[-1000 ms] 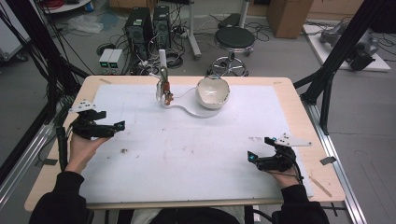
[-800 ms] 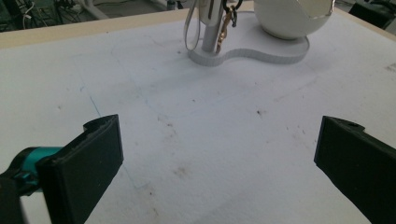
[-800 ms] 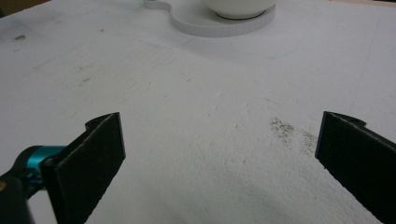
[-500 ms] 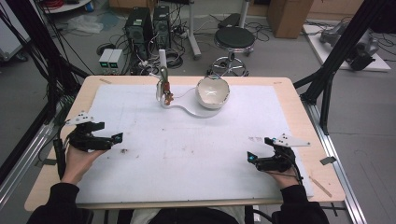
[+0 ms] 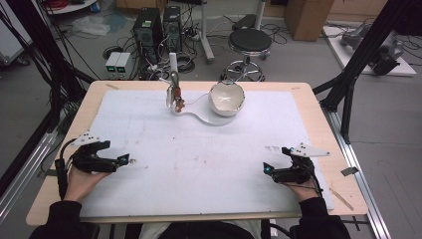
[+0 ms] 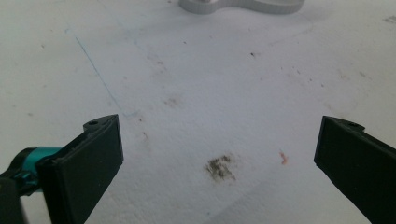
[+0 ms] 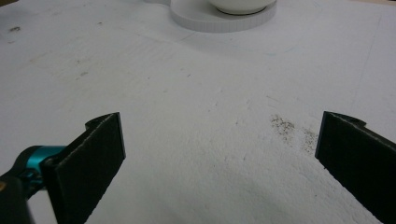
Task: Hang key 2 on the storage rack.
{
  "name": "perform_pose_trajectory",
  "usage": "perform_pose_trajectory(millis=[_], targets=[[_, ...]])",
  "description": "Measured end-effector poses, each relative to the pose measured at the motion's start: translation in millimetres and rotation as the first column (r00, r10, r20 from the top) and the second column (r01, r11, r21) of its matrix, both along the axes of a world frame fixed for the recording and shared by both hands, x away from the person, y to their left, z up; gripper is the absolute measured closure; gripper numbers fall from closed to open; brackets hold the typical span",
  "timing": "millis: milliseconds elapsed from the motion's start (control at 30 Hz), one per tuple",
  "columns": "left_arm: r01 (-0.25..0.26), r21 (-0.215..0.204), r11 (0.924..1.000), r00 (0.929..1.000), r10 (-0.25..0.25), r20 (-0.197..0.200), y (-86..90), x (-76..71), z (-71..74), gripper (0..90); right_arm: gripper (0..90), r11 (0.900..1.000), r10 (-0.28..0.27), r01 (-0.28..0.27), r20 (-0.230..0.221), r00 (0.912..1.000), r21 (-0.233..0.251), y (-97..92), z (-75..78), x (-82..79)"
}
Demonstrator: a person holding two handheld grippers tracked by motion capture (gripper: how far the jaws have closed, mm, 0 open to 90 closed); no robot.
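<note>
My left gripper [image 5: 125, 160] rests low over the white mat [image 5: 199, 159] near its left edge, open, with nothing between its jaws [image 6: 219, 154]. My right gripper [image 5: 266, 169] sits near the mat's right front, also open and empty [image 7: 219, 149]. At the far middle a white bowl [image 5: 227, 98] stands tilted on a white base plate [image 5: 199, 113]. The plate's left end carries an upright post with a small reddish piece [image 5: 175, 94]. The plate's edge shows at the top of the left gripper view [image 6: 243, 5], and plate [image 7: 219, 21] with bowl [image 7: 240, 4] top the right gripper view.
The mat covers a wooden table [image 5: 318, 114]. Dark smudges mark the mat [image 6: 219, 167] [image 7: 292, 128]. Black frame legs [image 5: 348, 84] rise at the table's right and left sides. Behind the table are a stool [image 5: 250, 42] and computer towers [image 5: 157, 27].
My left gripper has moved toward the near edge of the table along the left side. The right gripper has stayed in place.
</note>
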State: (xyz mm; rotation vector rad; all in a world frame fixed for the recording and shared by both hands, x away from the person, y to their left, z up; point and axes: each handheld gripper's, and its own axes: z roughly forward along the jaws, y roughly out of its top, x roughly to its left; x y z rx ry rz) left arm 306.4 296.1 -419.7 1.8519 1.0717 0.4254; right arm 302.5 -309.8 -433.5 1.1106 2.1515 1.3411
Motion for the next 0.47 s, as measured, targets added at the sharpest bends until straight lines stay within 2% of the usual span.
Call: perform_pose_trajectory(millis=[67,267,467], targets=[[0.006,0.009,0.9999,0.9998,-0.006,-0.018,-0.5,-3.3,-4.6,1.7,0.5,1.0,-0.001,0.001,-0.003,1.0,0.002,0.0,-0.2,-0.1],[0.015,0.033,0.9993,0.9994,-0.014,-0.032,0.1,-10.1,-10.9,1.7,0.5,1.0,0.0,0.0,-0.002,1.0,-0.008,-0.3,-0.7,-0.7],[0.012,0.026,0.9996,0.9994,-0.011,-0.034,2.7,-10.4,-12.8,1.7,0.5,0.9999,-0.01,0.01,-0.006,0.9999,-0.004,-2.8,-1.1,-1.1]])
